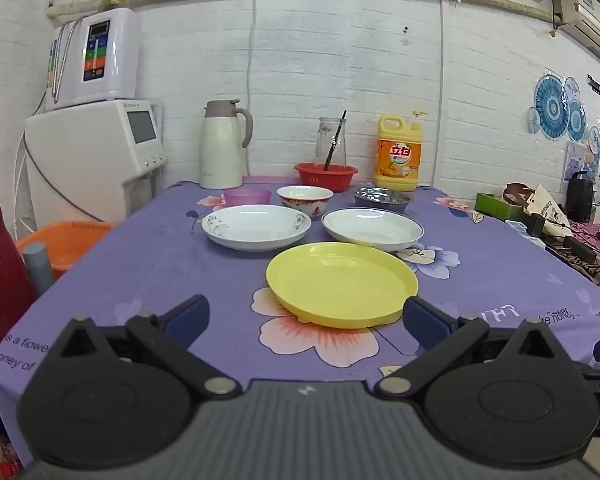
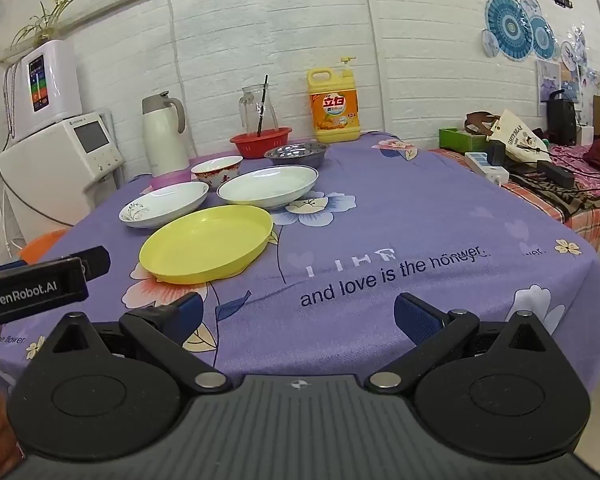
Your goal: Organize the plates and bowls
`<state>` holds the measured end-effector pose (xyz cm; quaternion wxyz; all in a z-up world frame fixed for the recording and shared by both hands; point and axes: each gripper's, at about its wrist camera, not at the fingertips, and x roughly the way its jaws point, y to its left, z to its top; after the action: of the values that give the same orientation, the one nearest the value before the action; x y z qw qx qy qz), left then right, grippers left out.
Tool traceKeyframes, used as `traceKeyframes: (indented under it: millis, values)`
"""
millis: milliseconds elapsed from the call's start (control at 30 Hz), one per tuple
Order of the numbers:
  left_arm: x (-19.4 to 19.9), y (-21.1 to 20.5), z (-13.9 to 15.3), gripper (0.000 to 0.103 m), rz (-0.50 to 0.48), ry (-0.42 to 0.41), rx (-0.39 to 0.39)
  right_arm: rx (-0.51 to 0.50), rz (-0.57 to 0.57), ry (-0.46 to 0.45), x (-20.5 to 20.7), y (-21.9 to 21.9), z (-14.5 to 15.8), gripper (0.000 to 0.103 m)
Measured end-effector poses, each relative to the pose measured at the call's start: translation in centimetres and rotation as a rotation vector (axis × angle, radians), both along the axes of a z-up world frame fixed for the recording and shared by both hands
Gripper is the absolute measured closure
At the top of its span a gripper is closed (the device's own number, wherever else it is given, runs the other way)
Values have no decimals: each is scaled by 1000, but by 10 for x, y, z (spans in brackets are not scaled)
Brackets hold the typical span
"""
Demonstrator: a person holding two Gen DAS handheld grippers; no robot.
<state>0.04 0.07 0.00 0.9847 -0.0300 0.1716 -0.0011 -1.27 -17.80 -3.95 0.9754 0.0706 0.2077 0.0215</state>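
A yellow plate (image 1: 340,282) (image 2: 208,242) lies nearest on the purple flowered tablecloth (image 1: 160,264). Behind it sit a white plate with a floral rim (image 1: 256,226) (image 2: 164,204) and a white plate with a blue rim (image 1: 372,228) (image 2: 268,186). Further back stand a pink bowl (image 1: 247,196), a red-patterned bowl (image 1: 305,199) (image 2: 217,171) and a metal bowl (image 1: 382,198) (image 2: 296,154). My left gripper (image 1: 306,318) hangs open just short of the yellow plate. Over the front of the cloth my right gripper (image 2: 298,314) is open and empty.
At the back stand a white thermos jug (image 1: 222,144), a glass pitcher (image 1: 331,140) behind a red basket (image 1: 326,176), and a yellow detergent bottle (image 1: 398,152). White appliances (image 1: 96,152) and an orange basin (image 1: 66,240) are left of the table. A cluttered surface (image 2: 540,168) lies right.
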Motion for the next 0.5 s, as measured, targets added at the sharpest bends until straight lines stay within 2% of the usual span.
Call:
traceKeyframes:
  millis: [100, 133, 267, 367, 500]
  values:
    - [-1, 0, 1, 0, -5, -11, 5, 3, -1, -11, 6, 2, 3, 0]
    - [-6, -6, 1, 0, -10, -31, 36, -2, -3, -18, 11, 4, 5, 0]
    - [-4, -1, 3, 0, -30, 3, 14, 4, -4, -157, -27, 0, 6, 0]
    - [-1, -4, -1, 0, -29, 0, 27, 14, 5, -170, -40, -8, 7, 0]
    - [-2, -5, 0, 0, -39, -6, 25, 11, -1, -165, -36, -9, 5, 0]
